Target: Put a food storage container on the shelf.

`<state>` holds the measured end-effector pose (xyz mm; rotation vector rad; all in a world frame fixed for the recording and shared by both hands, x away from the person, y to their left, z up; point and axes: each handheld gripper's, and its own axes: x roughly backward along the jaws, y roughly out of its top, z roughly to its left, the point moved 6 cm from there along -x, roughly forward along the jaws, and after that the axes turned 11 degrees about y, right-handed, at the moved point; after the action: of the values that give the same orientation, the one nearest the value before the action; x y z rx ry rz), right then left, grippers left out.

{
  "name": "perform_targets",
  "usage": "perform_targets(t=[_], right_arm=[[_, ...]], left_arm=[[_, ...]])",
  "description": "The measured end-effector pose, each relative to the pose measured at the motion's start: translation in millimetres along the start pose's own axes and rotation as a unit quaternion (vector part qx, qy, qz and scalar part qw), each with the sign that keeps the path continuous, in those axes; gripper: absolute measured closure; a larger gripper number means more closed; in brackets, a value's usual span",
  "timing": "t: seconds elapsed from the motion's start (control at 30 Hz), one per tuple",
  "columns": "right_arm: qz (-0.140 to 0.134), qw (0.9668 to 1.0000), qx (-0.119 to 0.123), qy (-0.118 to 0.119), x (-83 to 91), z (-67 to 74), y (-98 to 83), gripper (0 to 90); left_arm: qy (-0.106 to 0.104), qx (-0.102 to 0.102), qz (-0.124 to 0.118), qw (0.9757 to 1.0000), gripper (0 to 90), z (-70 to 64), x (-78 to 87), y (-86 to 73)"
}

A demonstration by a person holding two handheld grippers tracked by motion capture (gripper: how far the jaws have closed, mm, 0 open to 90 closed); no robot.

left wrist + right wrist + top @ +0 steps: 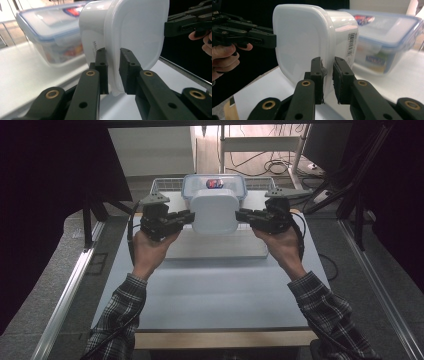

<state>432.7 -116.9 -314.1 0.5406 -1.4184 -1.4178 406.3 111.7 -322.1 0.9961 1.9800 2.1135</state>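
Pinching opposite rims of the white container (215, 211), the left hand-held gripper (186, 218) and right hand-held gripper (243, 216) hold it above the table (215, 285).

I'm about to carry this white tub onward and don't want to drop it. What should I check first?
1. Left gripper pinches the white container by its lid rim: ok.
2. Right gripper pinches the opposite rim: ok.
3. Container lifted off the table: ok.
4. Lid fully seated: cannot tell.
5. Clear of the blue-rimmed storage box behind: gap in both gripper views, ok.
6. Contents or weight: cannot tell, walls opaque.
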Motion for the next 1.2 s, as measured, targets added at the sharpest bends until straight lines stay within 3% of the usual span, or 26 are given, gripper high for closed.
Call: perform_targets(t=[0.4,0.63,0.97,1.2], right_arm=[[-0.019,0.9998,0.0,-0.002,-1.0,-8.6,36.9,78.6],[-0.027,0.9995,-0.003,-0.014,-2.9,-19.1,56.7,78.1],[-0.028,0.999,-0.021,-0.028,-13.4,-39.8,68.9,77.6],[-0.029,0.9986,-0.036,-0.026,-18.8,-49.1,73.8,77.1]], left_arm=[[0.003,0.002,-0.011,0.9999,78.1,10.9,0.1,39.0],[0.008,0.005,-0.011,0.9999,78.1,17.9,-8.9,58.9],[0.008,0.029,0.002,0.9996,76.9,31.0,-33.2,67.2],[0.015,0.031,0.001,0.9994,73.6,35.8,-42.8,70.7]])
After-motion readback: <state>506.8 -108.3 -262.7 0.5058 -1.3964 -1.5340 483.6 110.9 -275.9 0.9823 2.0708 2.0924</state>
